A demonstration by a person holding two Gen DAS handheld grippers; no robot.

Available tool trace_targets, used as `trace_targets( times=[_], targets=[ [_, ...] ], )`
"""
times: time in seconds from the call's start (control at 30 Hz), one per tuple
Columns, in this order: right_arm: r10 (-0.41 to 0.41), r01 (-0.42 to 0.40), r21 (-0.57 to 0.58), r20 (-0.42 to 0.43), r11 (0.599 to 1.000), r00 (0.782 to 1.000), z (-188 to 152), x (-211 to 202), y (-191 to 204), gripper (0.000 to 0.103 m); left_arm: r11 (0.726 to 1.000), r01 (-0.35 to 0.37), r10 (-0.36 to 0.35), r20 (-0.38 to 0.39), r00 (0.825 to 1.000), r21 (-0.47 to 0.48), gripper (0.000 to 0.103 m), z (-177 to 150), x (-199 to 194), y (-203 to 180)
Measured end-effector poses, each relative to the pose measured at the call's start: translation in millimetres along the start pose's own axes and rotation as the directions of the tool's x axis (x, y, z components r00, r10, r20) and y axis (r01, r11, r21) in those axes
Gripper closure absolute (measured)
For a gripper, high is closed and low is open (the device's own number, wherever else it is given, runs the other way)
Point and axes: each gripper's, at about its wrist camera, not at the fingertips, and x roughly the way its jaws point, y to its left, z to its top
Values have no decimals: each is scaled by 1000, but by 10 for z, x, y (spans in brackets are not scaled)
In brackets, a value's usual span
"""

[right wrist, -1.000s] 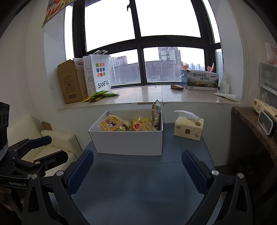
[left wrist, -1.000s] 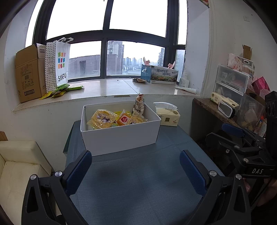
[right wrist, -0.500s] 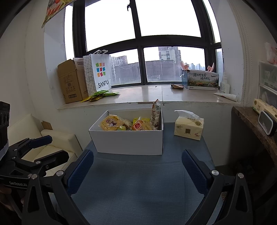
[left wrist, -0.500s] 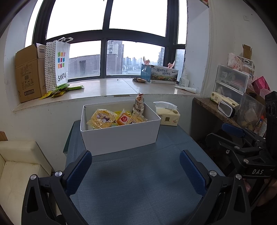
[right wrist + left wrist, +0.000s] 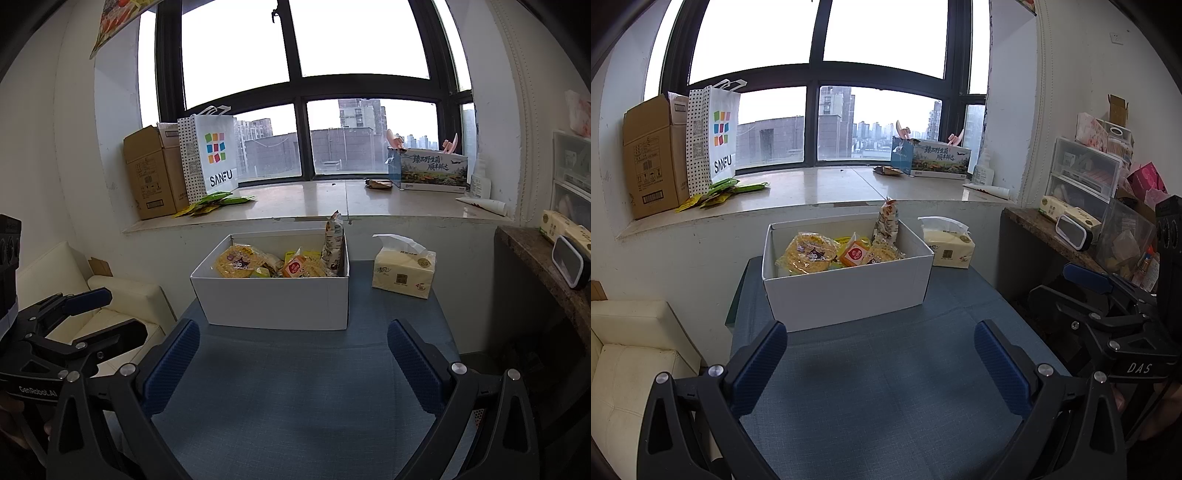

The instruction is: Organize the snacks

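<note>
A white box sits toward the far end of the table, which is covered in blue-grey cloth. The snacks lie inside it: a round yellow packet on the left, an orange packet in the middle, and a tall bag standing upright against the far right corner, its top poking above the rim. Just to the right of the box, apart from it, rests a pack of tissues.

The left claw hangs over the bare near part of the table with its blue fingers spread wide and nothing between them. The right claw is likewise spread and empty, short of the box. Each claw shows at the edge of the other's view.

Behind the table runs a windowsill carrying a cardboard carton, a white shopping bag, some green packets and a printed box.
</note>
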Motion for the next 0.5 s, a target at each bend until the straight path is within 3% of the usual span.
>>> trace_targets(
  times=[0.5],
  targets=[
    [2, -2, -2, -3, 1000, 1000, -8, 13, 22, 0, 1000, 5, -4, 14, 1000, -9, 0, 0, -36, 20]
  ],
)
